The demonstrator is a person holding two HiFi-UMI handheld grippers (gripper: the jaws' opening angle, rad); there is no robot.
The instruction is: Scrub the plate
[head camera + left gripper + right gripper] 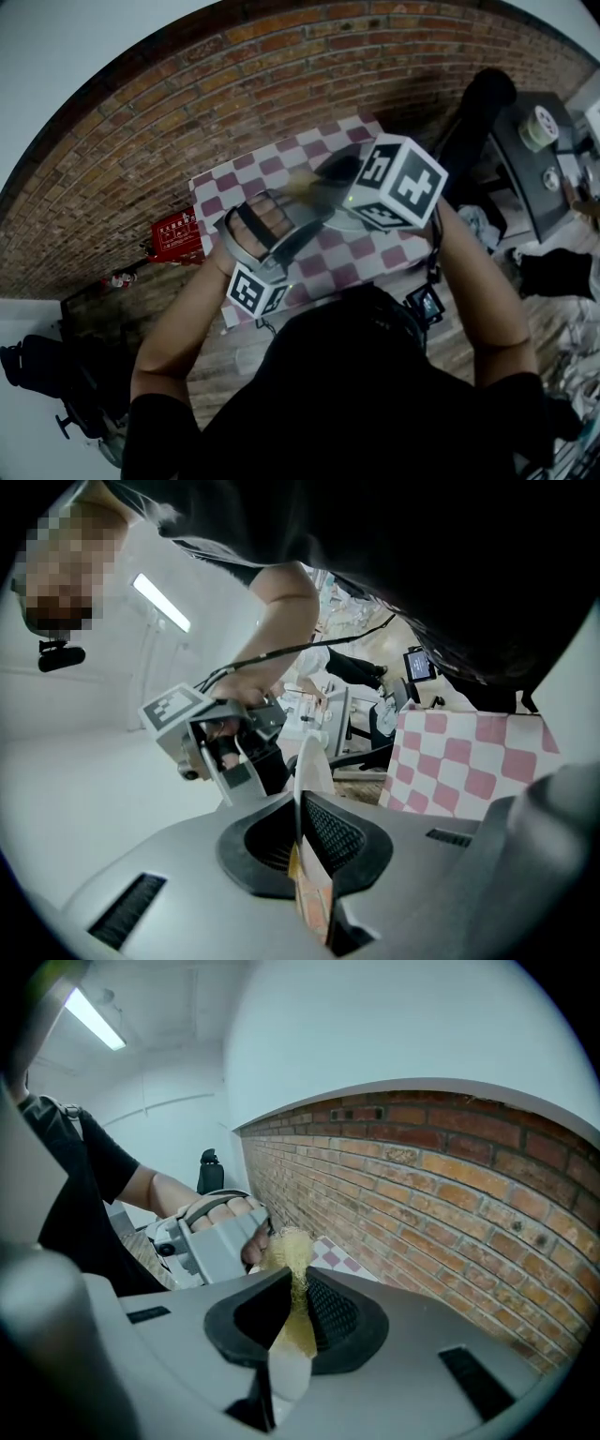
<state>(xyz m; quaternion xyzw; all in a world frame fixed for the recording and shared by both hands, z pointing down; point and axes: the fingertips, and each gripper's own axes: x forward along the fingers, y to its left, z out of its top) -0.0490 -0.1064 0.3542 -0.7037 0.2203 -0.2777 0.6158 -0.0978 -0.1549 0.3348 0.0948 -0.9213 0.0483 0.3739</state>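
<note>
**Plate (310,761) gripped on edge over the checked table (246,178)**

At nine o'clock in the head view, the left gripper (302,819) has its jaws pinched tight on the white plate's rim. The plate rises toward twelve o'clock past the jaws. At about three o'clock of it, the right gripper (295,1290) is clamped on a yellow scrubber (289,1252).

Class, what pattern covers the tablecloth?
Pink-and-white checks; the tablecloth shows best in the left gripper view.

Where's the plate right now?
Centre of the left gripper view: the plate stands edge-on, clamped in the left gripper, checkered table to its right.
</note>
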